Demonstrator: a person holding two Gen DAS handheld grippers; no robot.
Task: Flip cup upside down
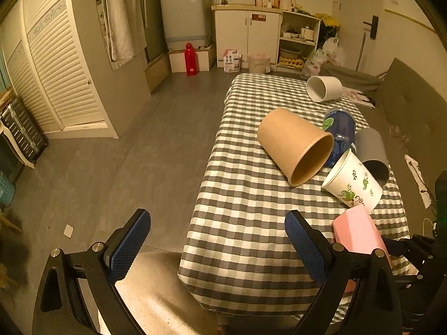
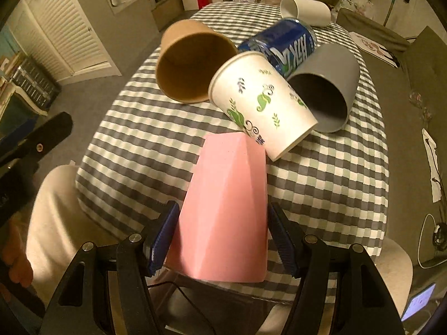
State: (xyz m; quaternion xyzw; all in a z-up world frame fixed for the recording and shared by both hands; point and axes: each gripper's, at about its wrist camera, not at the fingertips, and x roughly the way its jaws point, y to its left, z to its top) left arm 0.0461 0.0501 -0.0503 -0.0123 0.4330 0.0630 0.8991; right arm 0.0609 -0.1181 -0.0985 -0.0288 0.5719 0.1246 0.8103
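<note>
Pink cup sits between right gripper pads, pinched at both sides, tilted over the near edge of checkered table. Just beyond it lies floral paper cup, flanked by brown cup and gray cup. Left gripper spread wide, holding nothing.

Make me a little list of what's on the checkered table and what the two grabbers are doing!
table: checkered cloth
pink cup: between the right gripper pads
left gripper: open, holding nothing
lying on their sides: brown cup, leafy paper cup, grey cup, white cup, blue can
</note>
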